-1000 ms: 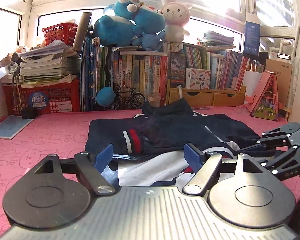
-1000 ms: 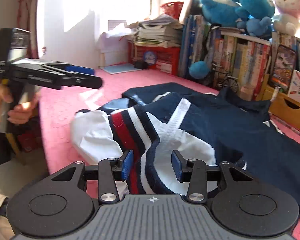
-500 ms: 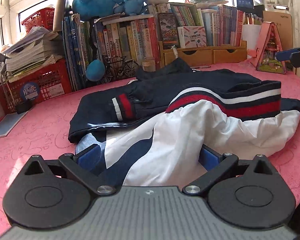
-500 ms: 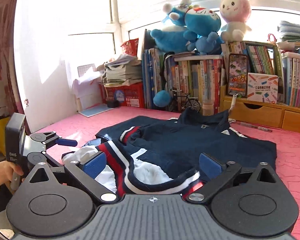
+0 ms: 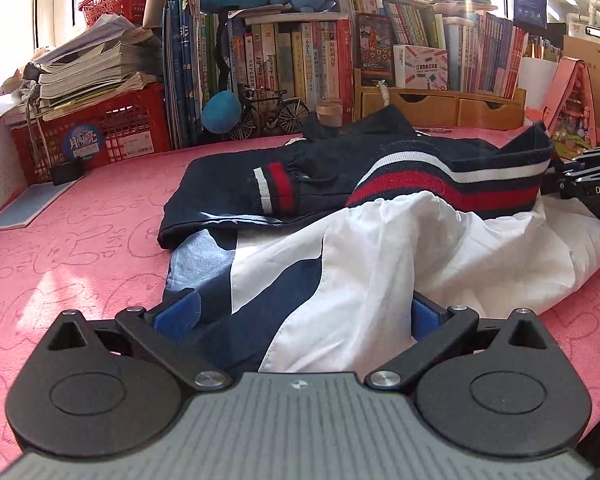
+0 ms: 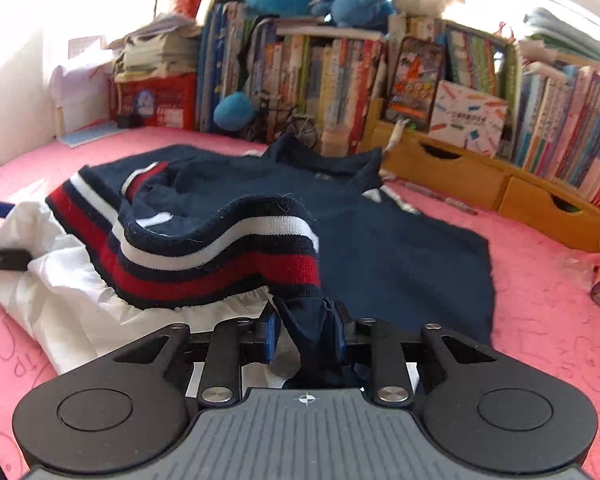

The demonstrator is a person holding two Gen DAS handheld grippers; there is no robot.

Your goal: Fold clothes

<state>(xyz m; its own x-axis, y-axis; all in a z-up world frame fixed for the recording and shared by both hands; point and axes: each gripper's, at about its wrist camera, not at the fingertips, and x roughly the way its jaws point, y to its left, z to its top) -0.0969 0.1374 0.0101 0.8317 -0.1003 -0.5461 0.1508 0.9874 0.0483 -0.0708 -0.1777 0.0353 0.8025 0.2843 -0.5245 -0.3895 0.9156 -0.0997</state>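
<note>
Since the earlier frames, both grippers have come closer to the garment and the striped hem has been lifted off the cloth.

Left wrist view: the black left gripper with blue pads (image 5: pixel 304 312) has its fingers spread fully apart; white and navy lining fabric lies between them, unpinched. The navy jacket with red-and-white striped ribbed hem (image 5: pixel 440 176) lies on the pink patterned tablecloth (image 5: pixel 80 248), its raised hem at right next to the right gripper's black linkage. At the far edge stand a red plastic crate (image 5: pixel 100 136) and a row of upright books (image 5: pixel 292 56).

Right wrist view: the black right gripper (image 6: pixel 306 334) is closing its fingers, with a bunched navy fold of the jacket (image 6: pixel 400 248) between the pads. The striped hem arches just beyond them. Wooden drawers (image 6: pixel 480 180) stand at far right.
</note>
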